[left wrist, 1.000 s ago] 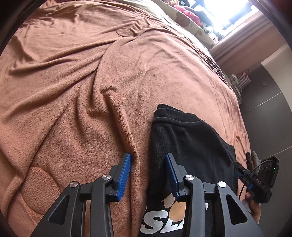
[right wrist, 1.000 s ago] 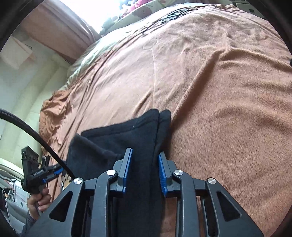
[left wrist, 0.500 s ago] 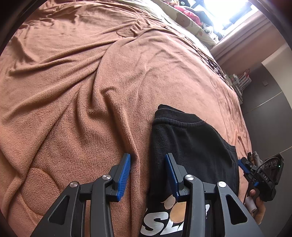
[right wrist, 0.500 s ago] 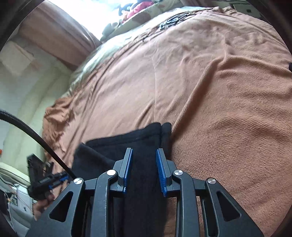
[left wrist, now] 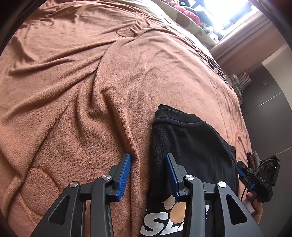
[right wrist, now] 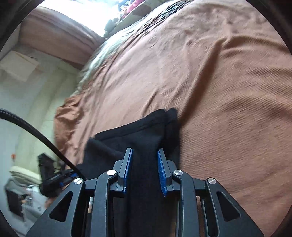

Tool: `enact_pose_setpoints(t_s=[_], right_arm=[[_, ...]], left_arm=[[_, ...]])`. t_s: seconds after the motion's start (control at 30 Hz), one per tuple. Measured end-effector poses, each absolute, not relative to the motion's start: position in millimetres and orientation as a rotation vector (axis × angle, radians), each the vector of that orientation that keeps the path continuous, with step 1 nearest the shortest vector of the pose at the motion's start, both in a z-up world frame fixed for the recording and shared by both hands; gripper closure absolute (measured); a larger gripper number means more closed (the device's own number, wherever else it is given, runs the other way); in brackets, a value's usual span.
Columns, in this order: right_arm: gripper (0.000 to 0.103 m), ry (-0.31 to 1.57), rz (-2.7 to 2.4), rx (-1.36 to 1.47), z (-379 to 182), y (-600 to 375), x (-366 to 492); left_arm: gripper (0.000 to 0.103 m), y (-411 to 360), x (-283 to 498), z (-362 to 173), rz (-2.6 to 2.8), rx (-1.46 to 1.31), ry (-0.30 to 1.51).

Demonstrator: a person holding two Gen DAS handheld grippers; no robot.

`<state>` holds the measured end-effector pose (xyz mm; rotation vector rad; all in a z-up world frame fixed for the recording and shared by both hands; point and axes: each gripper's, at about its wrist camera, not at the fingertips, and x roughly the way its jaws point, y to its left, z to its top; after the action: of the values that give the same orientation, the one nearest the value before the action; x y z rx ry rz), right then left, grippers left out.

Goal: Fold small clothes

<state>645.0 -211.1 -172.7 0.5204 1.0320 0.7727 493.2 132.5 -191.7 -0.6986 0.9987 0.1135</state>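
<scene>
A small black garment (left wrist: 191, 145) with white lettering and a cartoon print lies on the brown blanket (left wrist: 82, 100). My left gripper (left wrist: 147, 156) hovers open over the garment's left edge, one pad above the blanket and the other above the black cloth. Black fabric (right wrist: 144, 138) fills the gap between the pads of my right gripper (right wrist: 144, 151), which is shut on it near the garment's right side. In the left wrist view the right gripper (left wrist: 244, 173) shows at the garment's right edge, held by a hand (left wrist: 255, 209).
The blanket covers a wide bed and is creased in long ridges (left wrist: 102, 60). Pillows and soft toys (left wrist: 186, 16) lie at the far end under a bright window. The bed's right edge drops to a grey floor (left wrist: 270, 118). A black cable (right wrist: 36, 131) crosses the right wrist view.
The right wrist view has tilted and rolled, and it is now blurred. Seen from the left wrist, the right gripper shifted slightly right along the garment's edge. The left gripper stayed still.
</scene>
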Motion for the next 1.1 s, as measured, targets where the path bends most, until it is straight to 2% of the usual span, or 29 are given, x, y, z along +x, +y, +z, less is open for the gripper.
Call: enact_pose_setpoints(t_s=[0.1, 0.13, 0.23, 0.4, 0.53, 0.83, 0.9, 0.93, 0.97, 1.03, 1.1], right_arm=[[0.080, 1.039, 0.752, 0.495, -177.3, -204.5, 650.6], [0.083, 1.041, 0.736, 0.491, -178.8, -203.1, 653.2], [0.102, 1.025, 0.662, 0.455, -176.8, -201.8, 654.6], [0.103, 0.951, 0.614, 0.398, -160.3, -203.8, 642.1], [0.103, 0.934, 0.578, 0.382, -148.6, -207.3, 632.5], [0.101, 1.019, 0.581, 0.368, -149.2, -206.9, 631.2], [0.095, 1.009, 0.591, 0.383, -142.6, -210.3, 631.9], [0.082, 1.003, 0.591, 0.388, -139.3, -213.1, 631.5], [0.062, 1.001, 0.594, 0.396, -137.5, -216.6, 631.1], [0.042, 0.992, 0.605, 0.413, -136.1, -224.5, 630.1], [0.042, 1.001, 0.626, 0.415, -137.4, -227.7, 629.1]], left_arm=[[0.062, 132.5, 493.2, -191.8, 0.114, -0.698, 0.999], [0.062, 132.7, 493.2, -192.0, 0.114, -0.698, 0.999], [0.062, 132.8, 493.1, -191.5, 0.113, -0.697, 0.999], [0.062, 128.4, 495.0, -189.9, 0.098, -0.684, 0.997], [0.073, 120.0, 498.0, -184.4, 0.036, -0.681, 0.980], [0.073, 119.4, 499.0, -182.1, 0.068, -0.649, 0.971], [0.073, 124.6, 498.9, -186.2, 0.087, -0.660, 0.981], [0.073, 126.6, 499.3, -188.2, 0.093, -0.665, 0.988], [0.072, 128.7, 499.8, -190.5, 0.097, -0.673, 0.997], [0.072, 131.3, 499.7, -193.5, 0.095, -0.690, 1.003], [0.072, 132.0, 499.8, -194.1, 0.094, -0.690, 1.005]])
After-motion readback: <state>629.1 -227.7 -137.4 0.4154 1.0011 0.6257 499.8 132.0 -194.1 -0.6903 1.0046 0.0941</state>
